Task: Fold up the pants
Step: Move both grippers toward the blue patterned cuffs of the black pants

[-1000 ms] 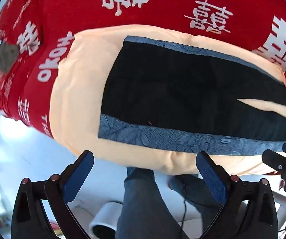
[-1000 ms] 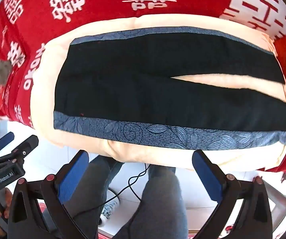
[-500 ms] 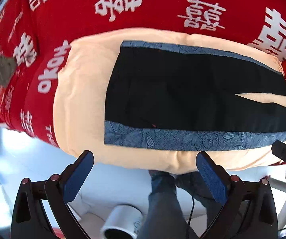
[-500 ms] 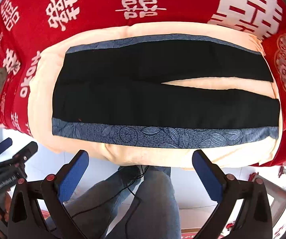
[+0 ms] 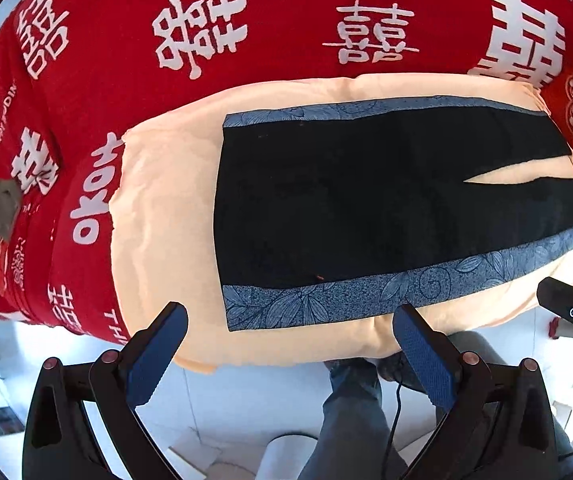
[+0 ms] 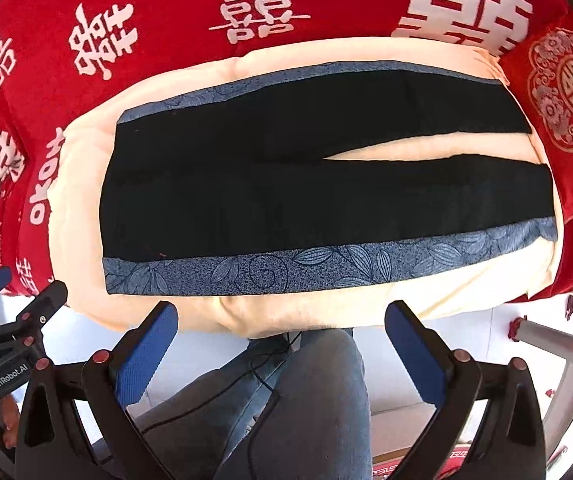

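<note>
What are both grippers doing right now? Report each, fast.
Left gripper: open, holding nothing, short of the pants.
Right gripper: open, holding nothing, also short of the pants.

Cream pad on red bedspread

Black pants w/ blue leaf-print side stripes, flat, unfolded, legs slightly apart, on cream pad.
</note>
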`<action>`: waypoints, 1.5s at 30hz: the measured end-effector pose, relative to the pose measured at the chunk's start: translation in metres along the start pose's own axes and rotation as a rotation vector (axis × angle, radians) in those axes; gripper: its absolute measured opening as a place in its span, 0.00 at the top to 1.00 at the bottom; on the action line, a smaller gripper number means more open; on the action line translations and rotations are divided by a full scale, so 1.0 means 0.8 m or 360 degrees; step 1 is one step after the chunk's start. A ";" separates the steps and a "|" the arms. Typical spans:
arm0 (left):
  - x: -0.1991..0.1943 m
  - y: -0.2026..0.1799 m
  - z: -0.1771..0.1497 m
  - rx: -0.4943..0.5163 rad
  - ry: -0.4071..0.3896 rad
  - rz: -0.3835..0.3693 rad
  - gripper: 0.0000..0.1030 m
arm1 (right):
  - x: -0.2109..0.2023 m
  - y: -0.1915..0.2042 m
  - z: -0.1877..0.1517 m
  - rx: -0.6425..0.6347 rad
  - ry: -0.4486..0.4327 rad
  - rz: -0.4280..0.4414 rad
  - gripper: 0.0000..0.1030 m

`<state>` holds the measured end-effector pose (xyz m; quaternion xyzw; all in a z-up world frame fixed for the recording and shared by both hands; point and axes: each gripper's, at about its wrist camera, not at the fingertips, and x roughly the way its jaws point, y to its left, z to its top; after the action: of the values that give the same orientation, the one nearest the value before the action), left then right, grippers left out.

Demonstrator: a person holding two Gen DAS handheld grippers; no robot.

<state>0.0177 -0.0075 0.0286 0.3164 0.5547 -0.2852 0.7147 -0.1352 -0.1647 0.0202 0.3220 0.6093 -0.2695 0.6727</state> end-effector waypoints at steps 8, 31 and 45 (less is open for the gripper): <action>0.004 0.002 -0.005 0.0040 -0.0004 -0.0022 0.00 | -0.001 0.004 -0.011 0.0027 -0.0005 -0.0038 0.00; 0.010 -0.004 -0.016 0.0017 0.0037 -0.0048 0.00 | 0.002 -0.011 -0.020 0.0067 0.0008 -0.0037 0.00; 0.035 -0.002 -0.024 -0.0054 0.0108 -0.0102 0.00 | 0.019 -0.021 -0.016 0.0039 0.0091 -0.0102 0.00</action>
<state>0.0110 0.0043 -0.0027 0.2959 0.5933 -0.2874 0.6912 -0.1542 -0.1652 0.0027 0.3180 0.6348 -0.2892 0.6421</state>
